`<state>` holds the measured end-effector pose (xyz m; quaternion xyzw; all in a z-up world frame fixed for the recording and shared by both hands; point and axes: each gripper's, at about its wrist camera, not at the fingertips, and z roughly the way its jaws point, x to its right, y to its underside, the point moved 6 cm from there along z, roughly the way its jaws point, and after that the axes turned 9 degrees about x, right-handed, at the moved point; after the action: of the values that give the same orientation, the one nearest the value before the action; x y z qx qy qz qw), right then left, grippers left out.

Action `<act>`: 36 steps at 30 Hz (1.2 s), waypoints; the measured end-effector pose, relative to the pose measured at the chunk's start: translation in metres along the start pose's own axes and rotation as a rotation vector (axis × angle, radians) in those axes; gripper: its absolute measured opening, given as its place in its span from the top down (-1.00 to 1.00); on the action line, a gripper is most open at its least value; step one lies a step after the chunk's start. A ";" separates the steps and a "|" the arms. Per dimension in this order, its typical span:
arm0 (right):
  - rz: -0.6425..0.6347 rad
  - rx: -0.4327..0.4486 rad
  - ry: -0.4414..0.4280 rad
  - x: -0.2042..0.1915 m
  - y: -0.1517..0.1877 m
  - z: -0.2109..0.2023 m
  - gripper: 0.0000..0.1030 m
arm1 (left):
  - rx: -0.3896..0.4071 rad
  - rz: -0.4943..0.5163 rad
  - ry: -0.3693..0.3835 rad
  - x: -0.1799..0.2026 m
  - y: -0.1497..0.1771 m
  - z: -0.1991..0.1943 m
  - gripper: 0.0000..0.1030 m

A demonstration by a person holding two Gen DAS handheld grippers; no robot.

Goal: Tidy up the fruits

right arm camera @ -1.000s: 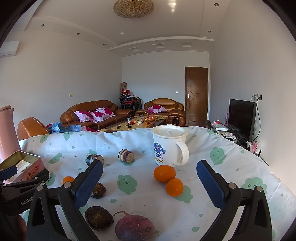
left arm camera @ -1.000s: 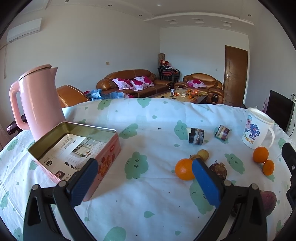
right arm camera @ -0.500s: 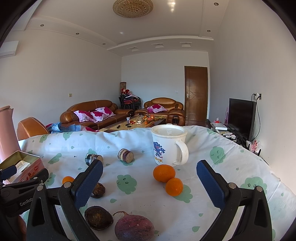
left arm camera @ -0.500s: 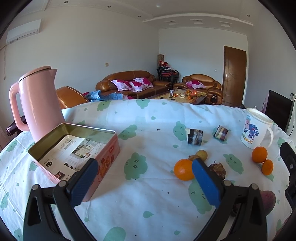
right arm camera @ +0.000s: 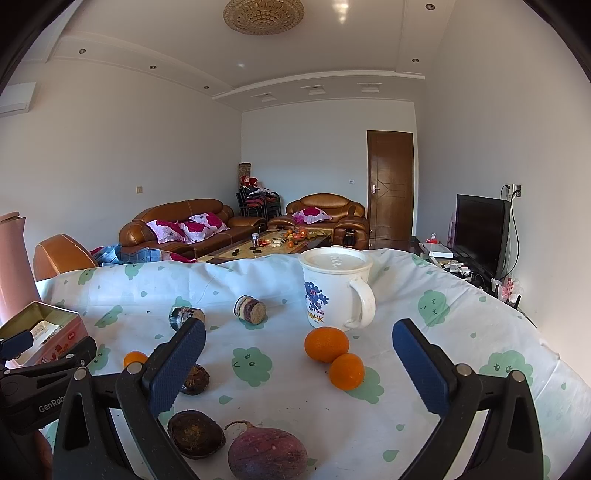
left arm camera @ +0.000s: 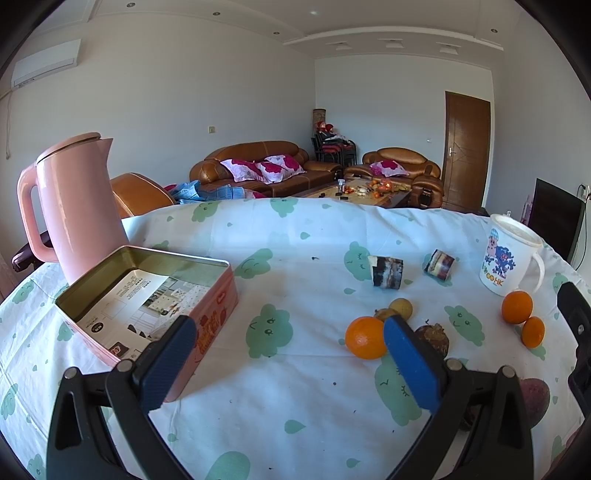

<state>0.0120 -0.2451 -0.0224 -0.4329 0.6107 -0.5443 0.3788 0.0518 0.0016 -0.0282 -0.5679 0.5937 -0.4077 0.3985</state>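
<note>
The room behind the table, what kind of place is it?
Most likely a home living room: brown leather sofas with flowered cushions, a low coffee table between them, and a television on a stand by the wall.

You face a white-walled living room (right arm camera: 122,155) with recessed ceiling spots and a round gold ceiling lamp (right arm camera: 263,14). A brown leather sofa (right arm camera: 184,225) with pink cushions and a matching armchair (right arm camera: 328,214) flank a cluttered coffee table (right arm camera: 273,243). A wooden door (right arm camera: 389,188) stands closed; a dark television (right arm camera: 480,232) sits at your right.
</note>
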 end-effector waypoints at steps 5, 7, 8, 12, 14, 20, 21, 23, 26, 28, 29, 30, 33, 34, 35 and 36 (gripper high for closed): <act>0.001 0.000 0.000 0.000 0.000 0.000 -0.98 | 0.000 -0.001 -0.002 0.000 0.000 0.000 -1.00; 0.001 0.000 0.000 0.000 0.000 0.000 -0.98 | 0.000 -0.001 -0.001 0.000 0.000 0.000 -1.00; 0.001 -0.001 0.000 0.000 0.000 0.000 -0.98 | 0.000 -0.001 -0.002 0.000 0.000 0.000 -1.00; 0.002 -0.001 0.000 0.000 0.000 0.000 -0.98 | 0.001 -0.002 -0.001 0.000 0.000 0.000 -1.00; 0.001 -0.001 0.000 0.000 0.000 0.000 -0.98 | 0.000 -0.001 -0.001 0.000 0.000 0.000 -1.00; 0.002 -0.002 0.000 0.000 0.000 0.000 -0.98 | 0.000 0.000 0.000 0.002 0.000 0.000 -1.00; 0.003 -0.002 0.000 0.000 0.000 0.000 -0.98 | -0.001 0.000 0.001 0.002 0.000 0.000 -1.00; 0.008 -0.006 -0.001 0.000 0.001 0.001 -0.98 | -0.001 -0.001 0.001 0.002 0.000 0.000 -1.00; 0.033 -0.015 -0.001 0.004 0.003 0.001 -0.98 | -0.001 0.000 0.002 0.003 0.000 0.000 -1.00; 0.049 -0.022 -0.003 0.007 0.004 0.001 -0.98 | -0.003 0.003 0.005 0.005 0.000 0.000 -1.00; 0.057 -0.031 -0.008 0.008 0.005 0.002 -0.98 | -0.005 0.004 0.007 0.007 0.001 0.000 -1.00; 0.061 -0.036 -0.011 0.009 0.006 0.002 -0.98 | -0.007 0.005 0.010 0.008 0.002 -0.001 -1.00; 0.100 -0.083 -0.014 0.020 0.010 0.004 -0.98 | -0.014 0.011 0.021 0.009 0.004 -0.001 -1.00; 0.114 -0.104 -0.015 0.024 0.012 0.005 -0.98 | -0.016 0.013 0.028 0.010 0.004 -0.001 -1.00; 0.129 -0.132 -0.021 0.029 0.016 0.005 -0.98 | -0.019 0.016 0.036 0.011 0.005 -0.001 -1.00; 0.137 -0.160 -0.028 0.032 0.020 0.006 -0.97 | -0.023 0.021 0.046 0.012 0.006 -0.002 -1.00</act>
<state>0.0048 -0.2771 -0.0423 -0.4266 0.6750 -0.4607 0.3876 0.0477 -0.0104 -0.0330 -0.5566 0.6133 -0.4096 0.3825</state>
